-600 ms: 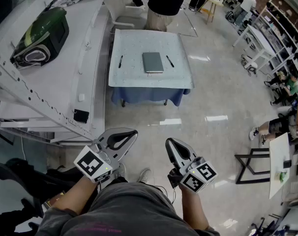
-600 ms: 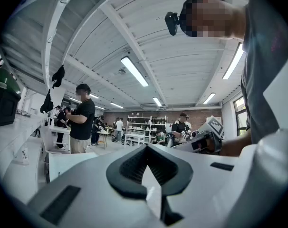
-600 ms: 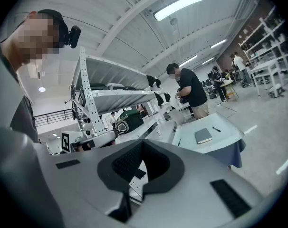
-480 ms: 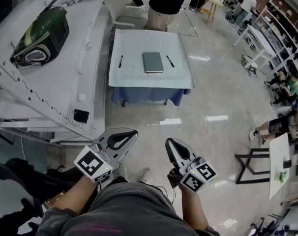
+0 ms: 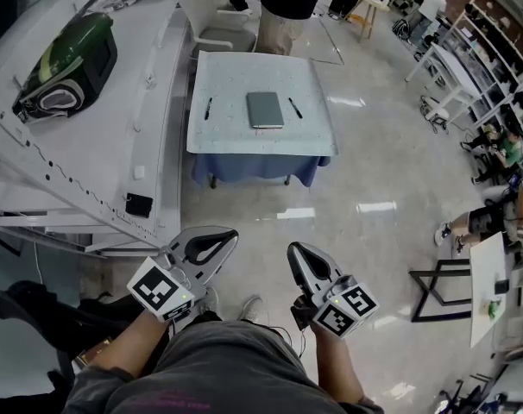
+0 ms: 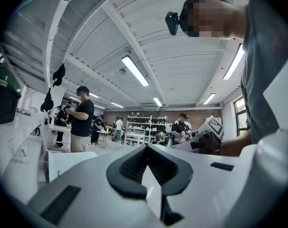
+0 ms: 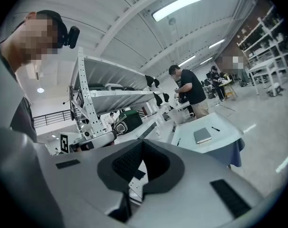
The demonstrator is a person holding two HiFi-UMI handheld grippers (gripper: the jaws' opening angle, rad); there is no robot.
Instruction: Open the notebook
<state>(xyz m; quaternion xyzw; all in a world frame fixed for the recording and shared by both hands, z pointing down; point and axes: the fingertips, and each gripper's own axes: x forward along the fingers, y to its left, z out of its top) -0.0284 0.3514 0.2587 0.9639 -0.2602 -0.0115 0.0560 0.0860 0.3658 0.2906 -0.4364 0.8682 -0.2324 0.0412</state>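
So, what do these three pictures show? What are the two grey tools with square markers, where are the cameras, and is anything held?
A person holds a two-jaw hand tool in each hand: the left gripper and the right gripper. One picture comes from a camera on the person's head, looking down; the other two come from cameras riding on the grippers. Both grippers are shut and empty. Ahead stands a table with a pale blue cloth. On it lies a closed grey notebook, with a dark pen on its left and another on its right.
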